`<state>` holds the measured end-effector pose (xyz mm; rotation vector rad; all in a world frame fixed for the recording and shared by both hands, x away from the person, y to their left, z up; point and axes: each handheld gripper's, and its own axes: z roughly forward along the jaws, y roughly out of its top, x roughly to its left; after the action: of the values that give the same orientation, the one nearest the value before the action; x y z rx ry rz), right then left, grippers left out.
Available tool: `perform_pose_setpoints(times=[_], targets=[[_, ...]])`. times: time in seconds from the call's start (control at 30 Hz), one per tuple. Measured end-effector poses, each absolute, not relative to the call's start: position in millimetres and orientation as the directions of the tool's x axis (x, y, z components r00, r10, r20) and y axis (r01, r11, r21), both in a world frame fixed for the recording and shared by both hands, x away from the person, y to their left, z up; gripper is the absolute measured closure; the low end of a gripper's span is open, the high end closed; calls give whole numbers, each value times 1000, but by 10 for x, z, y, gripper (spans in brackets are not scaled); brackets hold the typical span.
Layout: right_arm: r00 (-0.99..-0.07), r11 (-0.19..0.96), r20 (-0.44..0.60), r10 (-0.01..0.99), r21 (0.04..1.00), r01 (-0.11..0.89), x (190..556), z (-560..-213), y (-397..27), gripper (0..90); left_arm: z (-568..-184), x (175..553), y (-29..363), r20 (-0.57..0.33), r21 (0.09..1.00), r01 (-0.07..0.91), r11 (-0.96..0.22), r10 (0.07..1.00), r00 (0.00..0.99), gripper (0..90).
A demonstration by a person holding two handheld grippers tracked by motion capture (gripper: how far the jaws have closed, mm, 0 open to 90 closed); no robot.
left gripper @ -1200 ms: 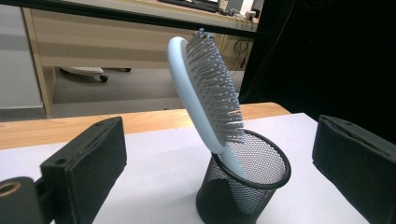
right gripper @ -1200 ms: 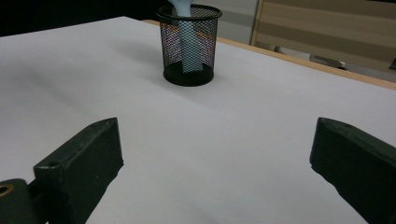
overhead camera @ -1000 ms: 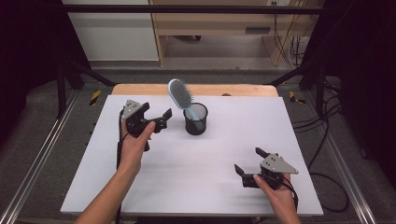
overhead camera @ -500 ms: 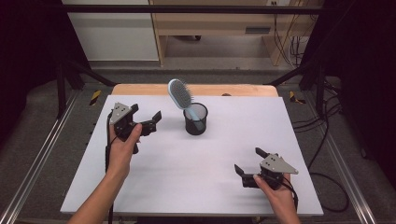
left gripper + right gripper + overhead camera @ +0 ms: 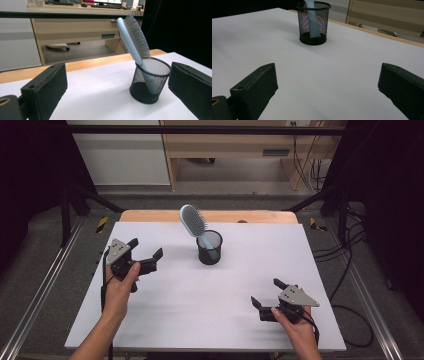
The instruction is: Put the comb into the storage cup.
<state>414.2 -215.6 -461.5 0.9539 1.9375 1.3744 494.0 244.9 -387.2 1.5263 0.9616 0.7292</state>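
Hairbrush: a pale blue plastic hairbrush (image 5: 194,222) with grey bristles stands handle-down in a black wire-mesh cup (image 5: 209,248), its head leaning out over the rim toward the left and far side of the worktop.
Cup: the black mesh cup stands upright on the white worktop (image 5: 210,295), in the far middle part, just short of the bare wooden strip (image 5: 150,215) along the far edge.
Left tongs: the left tongs (image 5: 147,254) are held above the worktop at its left side, level with the cup and well apart from it, jaws spread wide and holding nothing. In the left gripper view the hairbrush (image 5: 133,43) and cup (image 5: 150,80) show between the two black jaws, farther off.
Right tongs: the right tongs (image 5: 268,292) sit low at the near right of the worktop, jaws spread wide and empty. In the right gripper view the cup (image 5: 313,23) stands well ahead, with the pale blue handle (image 5: 313,22) inside the mesh.
Hands: a hand (image 5: 120,287) grips each tool from the near edge.
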Motion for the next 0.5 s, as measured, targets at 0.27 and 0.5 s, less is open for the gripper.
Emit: perform_pose_setpoints(times=[0.27,0.5], targets=[[-581,217,-46,812,949,227,4138,-4613,-2167,26,-3948,4765,2545,-29,985,164,-56,880,474,21],[-578,217,-48,815,950,226,4132,-4609,-2181,26,-4127,4567,2673,-50,986,163,-30,885,464,20]])
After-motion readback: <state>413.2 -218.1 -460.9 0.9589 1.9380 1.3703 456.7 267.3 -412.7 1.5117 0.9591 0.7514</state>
